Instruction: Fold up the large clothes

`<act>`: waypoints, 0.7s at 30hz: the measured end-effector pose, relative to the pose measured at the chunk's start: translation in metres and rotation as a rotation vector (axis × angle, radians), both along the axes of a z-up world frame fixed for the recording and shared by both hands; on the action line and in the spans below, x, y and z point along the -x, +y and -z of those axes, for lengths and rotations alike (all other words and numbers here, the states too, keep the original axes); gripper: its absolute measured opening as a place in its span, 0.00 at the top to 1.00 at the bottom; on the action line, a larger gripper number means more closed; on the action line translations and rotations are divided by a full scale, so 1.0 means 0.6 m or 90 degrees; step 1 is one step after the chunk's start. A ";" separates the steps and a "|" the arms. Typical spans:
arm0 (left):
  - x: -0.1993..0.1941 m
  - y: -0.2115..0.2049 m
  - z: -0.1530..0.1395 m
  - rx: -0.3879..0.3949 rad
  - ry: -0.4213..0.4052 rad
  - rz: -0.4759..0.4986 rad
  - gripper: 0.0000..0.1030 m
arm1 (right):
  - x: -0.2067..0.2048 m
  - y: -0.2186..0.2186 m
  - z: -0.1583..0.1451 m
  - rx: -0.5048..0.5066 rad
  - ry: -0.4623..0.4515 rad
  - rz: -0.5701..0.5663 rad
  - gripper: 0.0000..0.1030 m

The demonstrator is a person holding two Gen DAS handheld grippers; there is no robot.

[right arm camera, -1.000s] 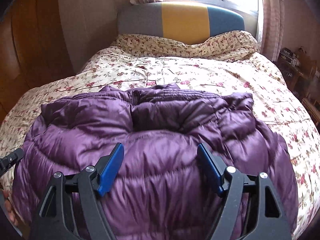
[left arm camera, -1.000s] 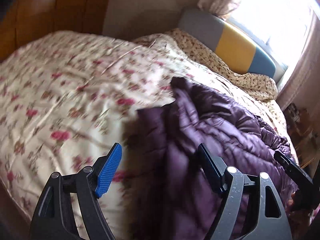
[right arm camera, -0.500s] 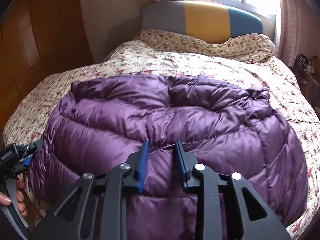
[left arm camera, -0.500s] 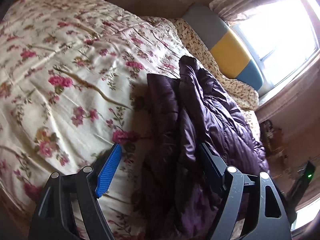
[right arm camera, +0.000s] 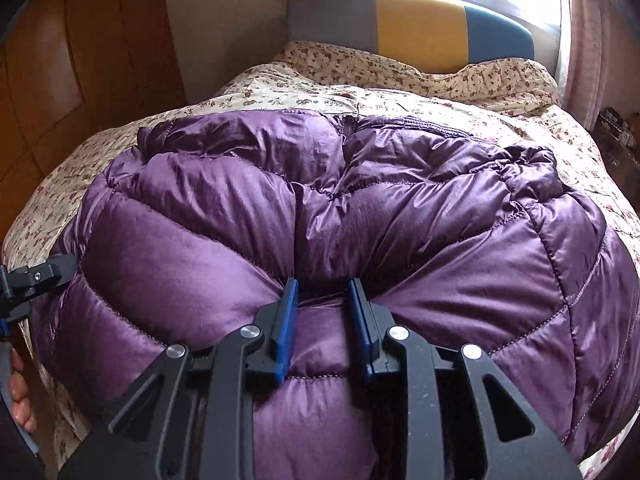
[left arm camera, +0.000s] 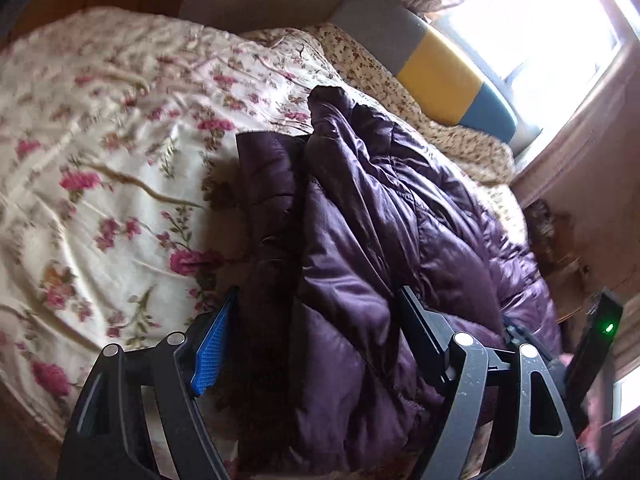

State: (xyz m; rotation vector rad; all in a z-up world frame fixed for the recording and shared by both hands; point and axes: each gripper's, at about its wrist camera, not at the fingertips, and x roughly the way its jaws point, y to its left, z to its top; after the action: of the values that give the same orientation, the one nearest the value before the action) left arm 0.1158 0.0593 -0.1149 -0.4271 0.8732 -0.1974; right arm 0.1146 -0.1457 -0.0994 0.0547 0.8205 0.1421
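A purple quilted down jacket [right arm camera: 320,216] lies spread on the flowered bedspread [right arm camera: 400,100]. My right gripper [right arm camera: 322,292] is shut on a pinched fold of the jacket near its front edge. In the left wrist view the jacket [left arm camera: 380,240] lies bunched along the bed's right side. My left gripper [left arm camera: 316,320] is open, its jaws wide apart over the jacket's left edge, with the blue pad [left arm camera: 212,344] beside the fabric. The left gripper also shows at the left edge of the right wrist view [right arm camera: 32,280].
A grey, yellow and blue headboard [right arm camera: 420,28] stands under a bright window [left arm camera: 540,20]. Wooden wardrobe doors [right arm camera: 60,60] line the left. A cluttered side table [right arm camera: 616,128] stands at the right. The bedspread [left arm camera: 100,160] stretches left of the jacket.
My right gripper has closed on a fold of the jacket and pushed forward. My left gripper has stayed open and shifted along the jacket's left edge.
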 end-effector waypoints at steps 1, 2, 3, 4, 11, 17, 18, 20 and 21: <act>0.008 -0.008 -0.009 -0.035 -0.014 0.001 0.25 | 0.001 -0.001 0.001 -0.001 -0.001 0.000 0.75; 0.011 -0.013 -0.015 -0.053 -0.022 0.002 0.25 | 0.002 -0.002 0.001 -0.002 -0.002 0.000 0.75; 0.018 -0.020 -0.023 -0.074 -0.036 0.009 0.25 | 0.002 -0.002 0.002 -0.002 -0.002 0.000 0.75; 0.022 -0.025 -0.029 -0.087 -0.044 0.012 0.25 | 0.002 -0.002 0.001 -0.002 -0.001 0.000 0.75; 0.036 -0.035 -0.052 -0.120 -0.079 0.024 0.25 | 0.002 -0.003 0.003 -0.002 -0.001 0.002 0.75; 0.035 -0.023 -0.051 -0.116 -0.075 0.012 0.25 | 0.002 -0.005 0.003 -0.001 -0.002 0.001 0.75; 0.034 -0.019 -0.047 -0.112 -0.069 0.012 0.25 | 0.002 -0.004 0.002 -0.001 -0.002 0.001 0.75; 0.034 -0.012 -0.040 -0.101 -0.058 0.007 0.25 | 0.002 -0.006 0.003 -0.003 -0.002 0.001 0.75; 0.034 -0.005 -0.033 -0.089 -0.049 0.005 0.25 | 0.002 -0.005 0.002 -0.003 -0.003 0.001 0.75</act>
State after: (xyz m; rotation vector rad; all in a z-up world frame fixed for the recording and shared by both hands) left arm 0.0954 0.0563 -0.0950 -0.2841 0.8072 -0.1584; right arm 0.1133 -0.1487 -0.1007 0.0589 0.8160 0.1427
